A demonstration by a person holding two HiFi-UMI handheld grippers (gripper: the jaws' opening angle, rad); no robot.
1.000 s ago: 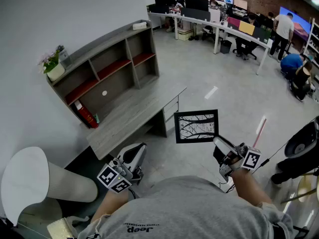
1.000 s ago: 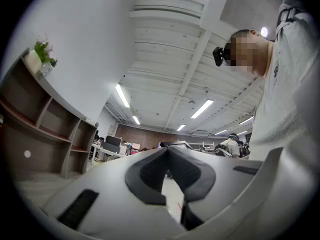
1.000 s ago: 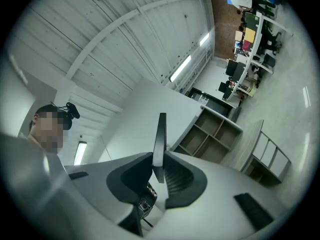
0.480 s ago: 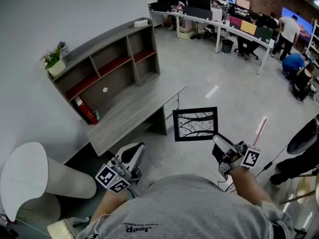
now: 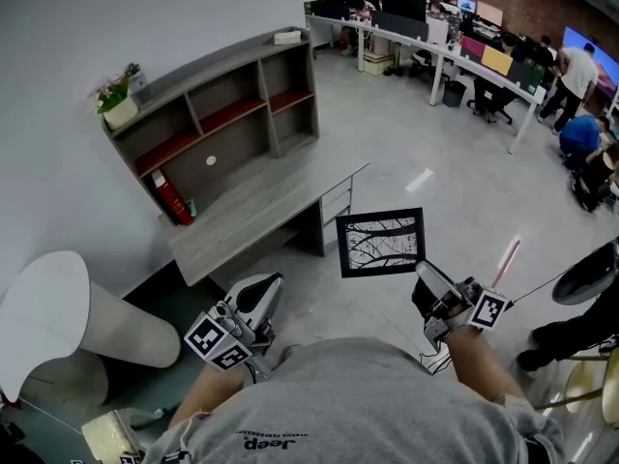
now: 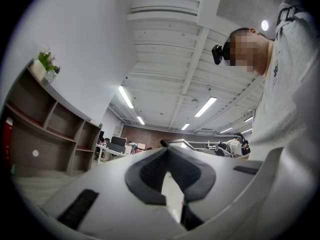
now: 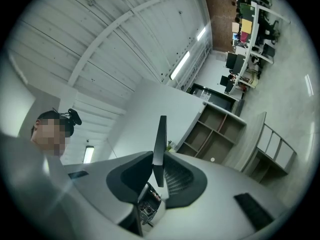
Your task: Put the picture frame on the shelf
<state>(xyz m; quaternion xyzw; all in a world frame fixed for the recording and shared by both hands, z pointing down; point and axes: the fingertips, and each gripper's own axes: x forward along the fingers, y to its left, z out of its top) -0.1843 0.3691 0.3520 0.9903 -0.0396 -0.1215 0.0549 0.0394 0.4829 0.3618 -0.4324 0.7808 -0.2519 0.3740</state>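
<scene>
A black picture frame (image 5: 380, 243) with a black-and-white branch print hangs upright over the floor. My right gripper (image 5: 427, 280) is shut on its lower right corner. In the right gripper view the frame (image 7: 159, 139) stands edge-on between the two dark pads of my right gripper (image 7: 158, 170). The grey shelf (image 5: 228, 114) with red boards stands on a grey desk (image 5: 261, 211) against the wall, up and to the left of the frame. My left gripper (image 5: 258, 299) is low at the left, apart from everything. In its own view the left gripper (image 6: 167, 151) is shut on nothing.
On the shelf top stand a potted flower (image 5: 118, 104) and a white box (image 5: 287, 37). A red book (image 5: 171, 199) leans in the lower left compartment. A large white cone-shaped object (image 5: 68, 317) is at the left. Office desks with people (image 5: 484, 61) fill the back right.
Shelf and desk sit slightly further right in the head view. Both grippers and the frame have kept their places.
</scene>
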